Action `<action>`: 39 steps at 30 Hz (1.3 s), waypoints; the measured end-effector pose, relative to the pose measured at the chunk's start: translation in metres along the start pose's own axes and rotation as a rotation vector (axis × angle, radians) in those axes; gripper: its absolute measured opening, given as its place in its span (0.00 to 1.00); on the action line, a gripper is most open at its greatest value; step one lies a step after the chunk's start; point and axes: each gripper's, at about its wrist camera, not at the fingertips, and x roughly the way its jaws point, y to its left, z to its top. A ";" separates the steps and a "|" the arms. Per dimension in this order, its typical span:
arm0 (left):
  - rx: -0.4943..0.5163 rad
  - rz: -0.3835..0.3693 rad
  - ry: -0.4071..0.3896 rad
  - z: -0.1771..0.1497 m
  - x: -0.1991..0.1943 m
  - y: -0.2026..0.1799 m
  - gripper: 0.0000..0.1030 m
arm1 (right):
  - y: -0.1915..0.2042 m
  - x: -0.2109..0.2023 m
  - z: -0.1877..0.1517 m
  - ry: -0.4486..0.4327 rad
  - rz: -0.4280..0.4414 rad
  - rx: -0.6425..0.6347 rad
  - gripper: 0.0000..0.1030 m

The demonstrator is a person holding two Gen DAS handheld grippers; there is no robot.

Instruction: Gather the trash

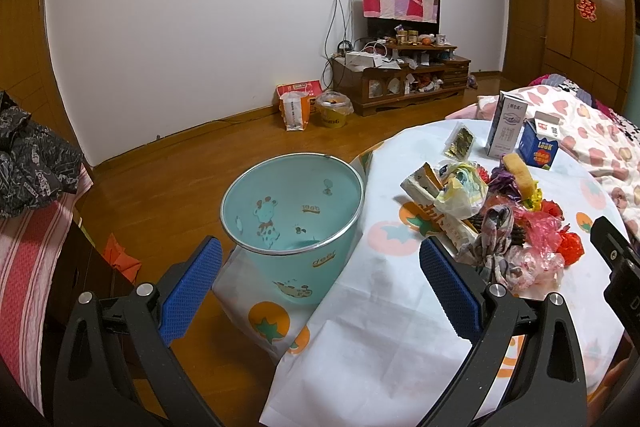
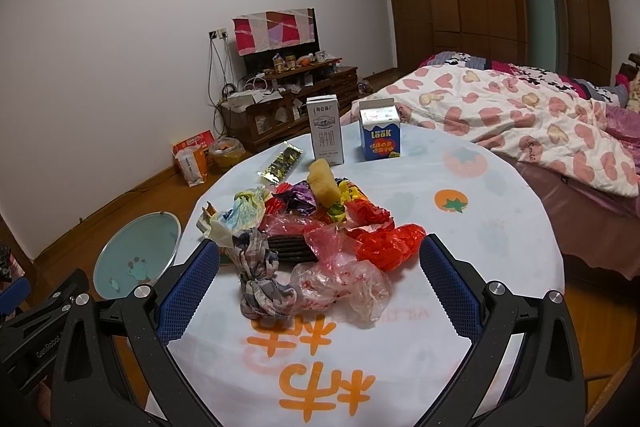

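A heap of trash (image 2: 320, 227) lies mid-table: crumpled patterned cloth (image 2: 260, 283), clear pink-printed bag (image 2: 340, 287), red wrappers (image 2: 384, 243), a yellow sponge (image 2: 324, 183). The same trash heap (image 1: 500, 211) shows in the left wrist view. A teal bin (image 1: 292, 211) with cartoon animals stands on the floor by the table's left edge; the bin (image 2: 136, 259) looks empty. My left gripper (image 1: 320, 259) is open, hovering between bin and table. My right gripper (image 2: 320, 259) is open, its fingers either side of the heap's near end, holding nothing.
A tall milk carton (image 2: 326, 135) and a blue carton (image 2: 380, 135) stand at the far side of the round table (image 2: 500, 227). A gold snack packet (image 2: 280, 163) lies nearby. A bed (image 2: 520, 119) is to the right; a cluttered TV stand (image 1: 400, 79) sits against the wall.
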 end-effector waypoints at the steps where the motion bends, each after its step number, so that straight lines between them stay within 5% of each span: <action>1: -0.001 -0.001 0.001 0.000 0.000 0.001 0.94 | -0.001 -0.001 0.001 0.000 0.001 0.001 0.95; 24: -0.016 -0.037 0.081 -0.008 0.036 -0.003 0.94 | -0.017 0.022 -0.003 -0.007 -0.020 -0.027 0.95; 39: 0.071 -0.060 0.240 -0.036 0.094 -0.038 0.94 | -0.100 0.060 -0.028 0.125 -0.164 -0.006 0.95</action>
